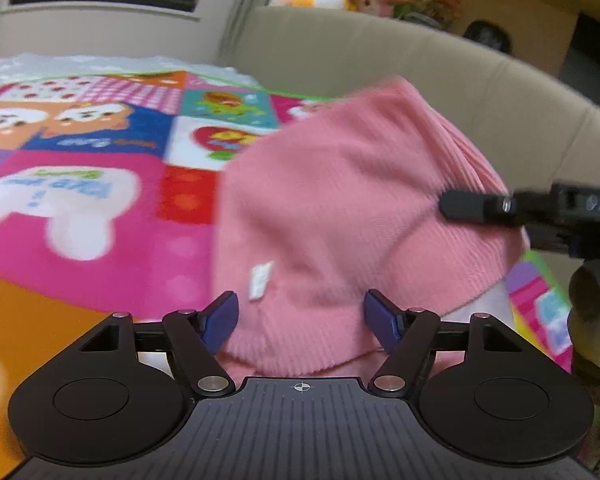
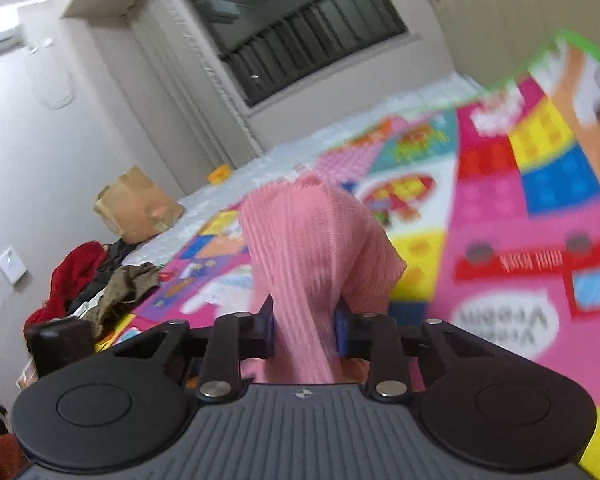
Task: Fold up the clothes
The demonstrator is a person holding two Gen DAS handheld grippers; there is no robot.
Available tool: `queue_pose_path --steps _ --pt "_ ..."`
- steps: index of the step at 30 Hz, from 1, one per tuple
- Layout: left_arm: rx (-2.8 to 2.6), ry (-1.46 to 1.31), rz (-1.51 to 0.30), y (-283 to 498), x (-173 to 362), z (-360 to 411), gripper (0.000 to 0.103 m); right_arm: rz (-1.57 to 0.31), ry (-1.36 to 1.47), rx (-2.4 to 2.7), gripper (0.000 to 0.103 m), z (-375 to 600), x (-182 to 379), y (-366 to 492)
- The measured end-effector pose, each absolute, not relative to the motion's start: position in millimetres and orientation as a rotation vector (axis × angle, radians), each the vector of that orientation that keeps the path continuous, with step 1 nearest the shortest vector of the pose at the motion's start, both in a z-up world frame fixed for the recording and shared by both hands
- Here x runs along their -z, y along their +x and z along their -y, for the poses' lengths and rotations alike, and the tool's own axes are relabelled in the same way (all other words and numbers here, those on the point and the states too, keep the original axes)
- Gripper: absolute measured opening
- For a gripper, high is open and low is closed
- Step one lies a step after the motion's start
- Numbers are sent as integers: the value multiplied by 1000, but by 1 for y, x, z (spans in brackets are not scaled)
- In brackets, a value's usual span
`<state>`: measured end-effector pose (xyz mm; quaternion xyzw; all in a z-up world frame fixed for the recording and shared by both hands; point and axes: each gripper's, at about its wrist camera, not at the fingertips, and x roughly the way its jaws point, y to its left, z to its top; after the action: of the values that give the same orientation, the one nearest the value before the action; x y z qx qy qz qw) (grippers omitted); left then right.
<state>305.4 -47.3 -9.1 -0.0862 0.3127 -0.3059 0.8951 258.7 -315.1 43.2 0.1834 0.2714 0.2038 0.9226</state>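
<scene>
Right wrist: clothes heap point(image 2: 88, 280), paper bag point(image 2: 138, 206) beyond mat point(image 2: 500, 200).

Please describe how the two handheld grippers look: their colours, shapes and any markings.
Both match: the left gripper and right gripper have black linkage arms with silver pivot pins, two round black discs, a ribbed grey body with a small crosshair mark, and dark blue fingers.

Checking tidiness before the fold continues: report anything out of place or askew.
The pink garment is bunched in a hump on the play mat, not flat; the right gripper pinches a ribbed fold. A loose heap of clothes sprawls off the mat's edge by the wall.
</scene>
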Motion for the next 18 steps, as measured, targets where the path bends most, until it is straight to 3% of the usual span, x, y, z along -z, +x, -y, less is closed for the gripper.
queue_pose_path --steps 1,5,10,14,16,18 --pt "652 -190 -647 304 9 47 67 -549 348 -422 26 308 -53 257" --pt "696 -235 -644 293 6 34 69 -560 270 -463 25 271 -72 265" --pt "639 -298 -630 254 -4 -43 89 -629 263 -606 25 199 -58 280" --pt "569 -353 -633 230 -7 -91 92 -664 274 -719 25 151 -55 279" --pt "555 -390 -635 224 -8 -106 95 -621 277 -758 38 146 -69 272" --pt "557 -441 -640 222 -8 -115 95 -548 278 -758 64 153 -88 263"
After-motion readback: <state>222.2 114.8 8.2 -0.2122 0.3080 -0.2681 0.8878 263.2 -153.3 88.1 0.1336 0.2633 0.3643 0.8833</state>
